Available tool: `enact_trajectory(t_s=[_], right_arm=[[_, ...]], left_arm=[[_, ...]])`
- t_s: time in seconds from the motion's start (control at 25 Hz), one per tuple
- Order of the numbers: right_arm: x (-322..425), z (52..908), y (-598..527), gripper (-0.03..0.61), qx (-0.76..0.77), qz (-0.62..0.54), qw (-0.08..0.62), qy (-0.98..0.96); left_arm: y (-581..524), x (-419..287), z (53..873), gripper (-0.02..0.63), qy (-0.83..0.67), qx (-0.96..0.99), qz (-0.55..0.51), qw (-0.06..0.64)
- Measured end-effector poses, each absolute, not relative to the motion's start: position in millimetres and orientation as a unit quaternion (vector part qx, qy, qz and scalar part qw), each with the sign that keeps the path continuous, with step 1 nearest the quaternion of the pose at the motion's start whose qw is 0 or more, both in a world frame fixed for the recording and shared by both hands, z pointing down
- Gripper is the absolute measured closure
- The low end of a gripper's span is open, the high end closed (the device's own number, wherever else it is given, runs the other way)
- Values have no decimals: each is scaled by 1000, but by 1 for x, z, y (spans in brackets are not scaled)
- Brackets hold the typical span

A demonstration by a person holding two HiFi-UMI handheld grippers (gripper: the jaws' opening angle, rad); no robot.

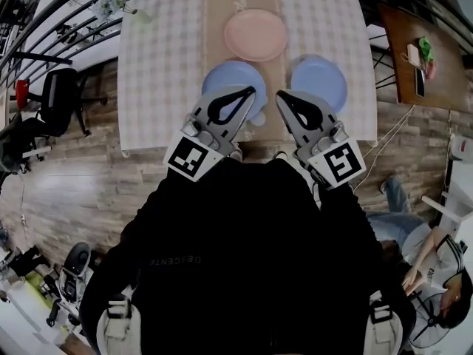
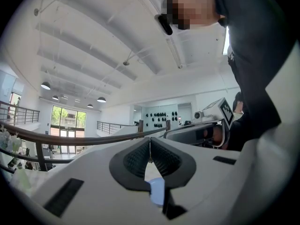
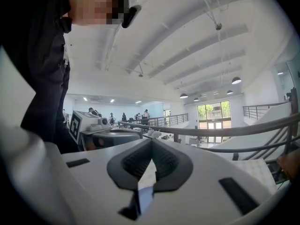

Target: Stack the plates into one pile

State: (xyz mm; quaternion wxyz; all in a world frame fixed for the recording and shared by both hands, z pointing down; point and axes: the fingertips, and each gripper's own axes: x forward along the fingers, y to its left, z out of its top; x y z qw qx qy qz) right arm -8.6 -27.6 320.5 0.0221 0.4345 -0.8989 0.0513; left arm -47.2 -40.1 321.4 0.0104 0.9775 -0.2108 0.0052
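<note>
Three plates lie apart on the checked tabletop (image 1: 162, 65) — the pink plate (image 1: 255, 34) farthest, the left blue plate (image 1: 225, 76) and right blue plate (image 1: 321, 80) nearer. The left tool (image 1: 250, 91) and right tool (image 1: 281, 95) are both clenched and empty, their tips between the blue plates — seemingly above them, not touching.

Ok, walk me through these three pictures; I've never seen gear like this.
There is no robot here: a person holds a two-jaw gripper in each hand. The head view comes from a camera on their head that looks steeply down. It shows the left gripper and the right gripper pointing at a table with a checked cloth. On the table lie a pink plate, a left blue plate and a right blue plate, not yet stacked. The other two pictures come from cameras riding on each gripper, looking along its jaws. Both grippers are shut and hold nothing.
</note>
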Motion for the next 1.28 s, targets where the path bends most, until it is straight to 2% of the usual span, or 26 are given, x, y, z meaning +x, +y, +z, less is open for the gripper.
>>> enact_trajectory(t_s=[0.8,1.28], right_arm=[[-68,336,-86,571,472,63,46,-878],[-44,338,-84,571,464,68,43,-882]], left_arm=[[-94,-101,329,592,-144,989,-2,26],[-87,-80,329,592,-157,988,-10,10]])
